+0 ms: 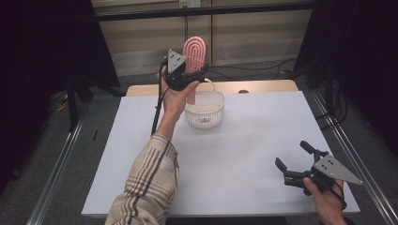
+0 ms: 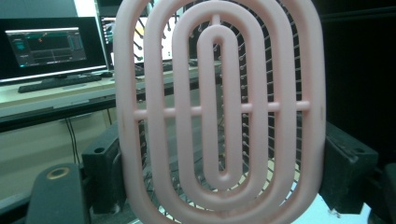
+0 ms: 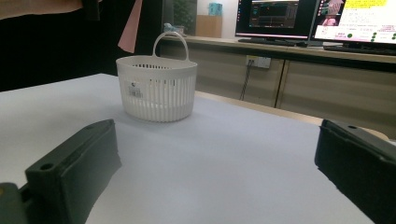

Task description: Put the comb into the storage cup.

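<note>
High view: left claw (image 1: 190, 75) raised above the far edge of the white surface (image 1: 234, 154), clamped on a pink hairbrush (image 1: 194, 56). Brush held upright, oval head on top, handle pointing down over the white basket (image 1: 204, 110). Basket standing on the surface near its far edge, handle up, just beside the left hand (image 1: 172, 101). Plaid sleeve (image 1: 145, 187) reaching in from the bottom. Right claw (image 1: 293, 161) low over the near right corner of the surface, jaws spread wide, nothing between them, well apart from basket and brush.

Left gripper view: pink hairbrush (image 2: 219, 112) pressed between the two black jaws at its lower sides, back of the head facing the camera, concentric oval ribs crossed by one bar, bristles visible through the gaps. Monitors (image 2: 46, 46) and a keyboard behind.

Right gripper view: both jaws wide apart at the bottom corners, bare surface (image 3: 224, 163) between them. White basket (image 3: 157, 88) ahead, upright, slotted wall, label on its side. Tip of the pink handle (image 3: 131, 28) hanging above and left of the basket, not touching it.
</note>
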The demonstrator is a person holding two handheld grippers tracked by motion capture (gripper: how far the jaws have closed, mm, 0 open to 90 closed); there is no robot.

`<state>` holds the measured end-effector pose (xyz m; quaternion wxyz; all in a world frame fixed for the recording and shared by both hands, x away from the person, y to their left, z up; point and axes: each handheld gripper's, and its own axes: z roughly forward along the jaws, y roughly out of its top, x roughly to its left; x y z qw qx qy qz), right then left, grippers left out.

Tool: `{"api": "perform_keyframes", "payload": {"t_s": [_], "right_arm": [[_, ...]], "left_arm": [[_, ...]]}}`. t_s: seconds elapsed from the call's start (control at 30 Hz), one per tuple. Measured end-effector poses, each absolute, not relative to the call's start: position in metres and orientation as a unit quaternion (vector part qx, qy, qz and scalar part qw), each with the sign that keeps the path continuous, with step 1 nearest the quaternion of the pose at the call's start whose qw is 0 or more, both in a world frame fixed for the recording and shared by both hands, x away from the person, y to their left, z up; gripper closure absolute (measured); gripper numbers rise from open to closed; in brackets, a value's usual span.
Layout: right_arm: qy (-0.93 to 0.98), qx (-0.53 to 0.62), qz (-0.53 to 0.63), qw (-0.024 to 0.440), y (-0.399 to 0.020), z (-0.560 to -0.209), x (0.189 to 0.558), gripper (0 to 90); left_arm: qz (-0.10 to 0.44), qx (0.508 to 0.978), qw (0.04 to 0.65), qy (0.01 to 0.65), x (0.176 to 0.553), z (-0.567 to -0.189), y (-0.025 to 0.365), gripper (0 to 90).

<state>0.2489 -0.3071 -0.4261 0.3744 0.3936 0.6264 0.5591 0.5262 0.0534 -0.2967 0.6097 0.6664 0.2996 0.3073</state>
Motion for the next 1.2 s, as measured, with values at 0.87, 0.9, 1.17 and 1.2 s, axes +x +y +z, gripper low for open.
{"api": "perform_keyframes", "payload": {"t_s": [0.87,0.9,1.17,1.2], "right_arm": [[0.629,0.390,0.556,0.377,-0.307,-0.426,0.248,0.0],[0.629,0.390,0.556,0.377,-0.307,-0.426,0.248,0.0],[0.629,0.391,0.557,0.376,-0.307,-0.426,0.248,0.0],[0.629,0.392,0.556,0.376,-0.307,-0.426,0.248,0.0]], "left_arm": [[0.301,0.671,0.600,0.314,0.530,-0.321,0.054,19.3],[0.301,0.671,0.600,0.314,0.530,-0.321,0.054,19.3],[0.298,0.675,0.597,0.315,0.530,-0.331,0.054,19.3],[0.297,0.675,0.597,0.317,0.530,-0.332,0.055,19.3]]}}
